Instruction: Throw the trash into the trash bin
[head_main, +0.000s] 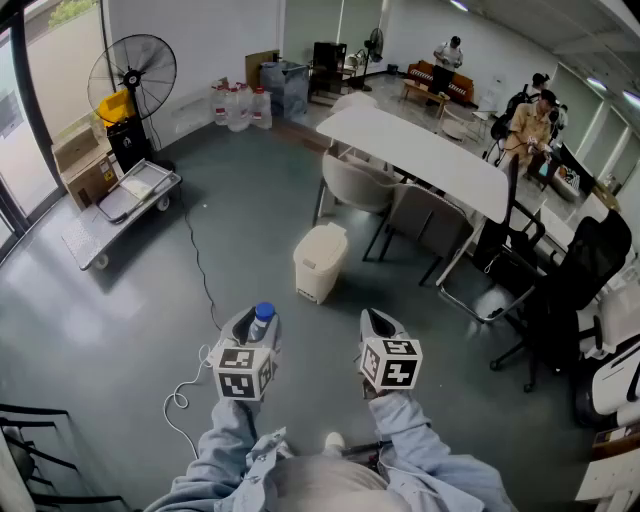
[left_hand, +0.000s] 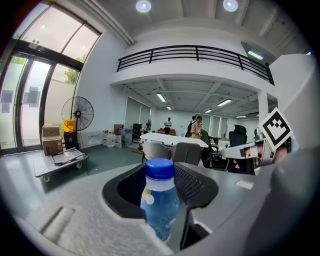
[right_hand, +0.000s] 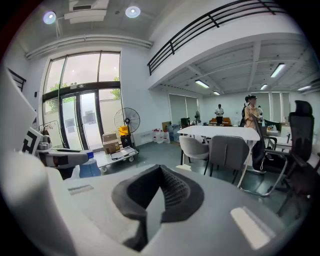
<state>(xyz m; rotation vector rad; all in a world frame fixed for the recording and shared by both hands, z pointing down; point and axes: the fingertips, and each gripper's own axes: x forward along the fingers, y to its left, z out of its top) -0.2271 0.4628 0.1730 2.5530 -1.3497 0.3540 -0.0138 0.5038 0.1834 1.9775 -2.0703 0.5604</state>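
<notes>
Standing on the grey floor (head_main: 120, 330), a person holds a pair of tongs in each hand, both tipped slightly downward. The left tongs (left_hand: 161, 170) are spread fairly wide and clamp a clear plastic bottle (left_hand: 160, 202) with a blue cap (left_hand: 160, 168). The bottle stands upright between the dark ribbed pads (left_hand: 192, 185), its cap rising above them. The right tongs (right_hand: 161, 170) are closed tip to tip with nothing between them. In the head view the two pairs sit side by side, apart from each other, just ahead of the person's light sleeves (head_main: 225, 450).

The trash bin (head_main: 320, 262) is cream-coloured with its lid closed. It stands on the floor ahead of both tongs, well apart from them, near the closest end of a long white table (head_main: 420, 150). Grey chairs (head_main: 425, 225) are drawn up along that table's near side.

A white cable (head_main: 185, 395) loops across the floor just left of the left tongs. Farther off on the left are a flat trolley (head_main: 120, 205), cardboard boxes (head_main: 80, 160) and a standing fan (head_main: 132, 75). Several people (head_main: 530, 120) are at the far right of the room, beyond the table.
</notes>
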